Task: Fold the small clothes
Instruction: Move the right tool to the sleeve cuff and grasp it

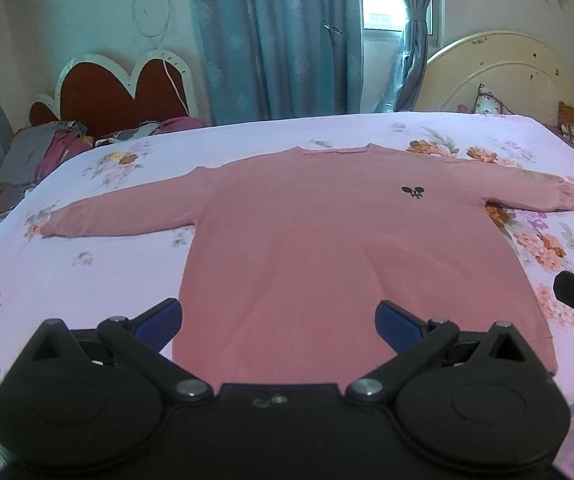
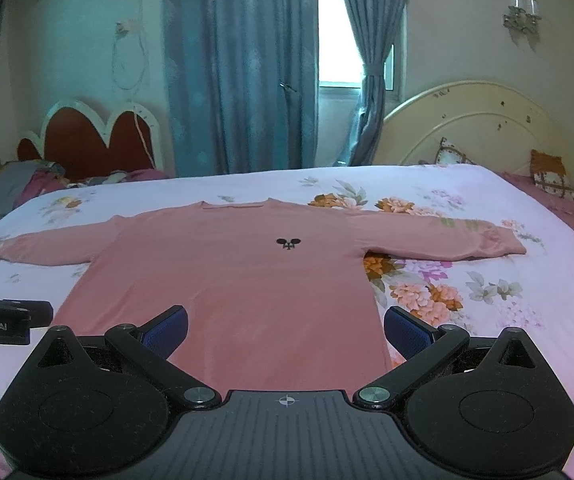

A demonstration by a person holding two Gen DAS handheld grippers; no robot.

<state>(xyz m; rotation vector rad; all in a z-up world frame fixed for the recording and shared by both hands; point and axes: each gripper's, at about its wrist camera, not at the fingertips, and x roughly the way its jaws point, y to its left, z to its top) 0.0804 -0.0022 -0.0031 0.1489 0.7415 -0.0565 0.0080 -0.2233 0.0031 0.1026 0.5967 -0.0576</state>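
Left tool point(image 1: 278, 322): jaws spread wide, nothing held, hovering over the hem w/ blue ribbed pads point(image 1: 397, 322) on black linkage arms. Right tool point(image 2: 285, 330): same, wide open, empty, textured blue pads point(image 2: 407, 332) either side of the hem's right part; can't tell if either touches the cloth. Each tool shows at the edge of the other's view.

Pink long-sleeve shirt point(image 1: 319, 248) lies flat, face up on the bed point(image 1: 67, 280), unfolded, hem toward the tools, collar point(image 1: 335, 151) at the far end. Fabric smooth, matte, few wrinkles. Small black logo point(image 2: 288, 243) on the chest. Both sleeves out sideways; right sleeve point(image 2: 447, 236) cuff bunched a bit.

Bed sheet pale lilac w/ floral print, orange/pink blooms. Behind: cream arched headboard point(image 2: 479, 120), red heart-shaped headboard point(image 2: 91, 140), blue-grey curtains point(image 2: 239, 68), pile of clothes point(image 1: 43, 152) far left.
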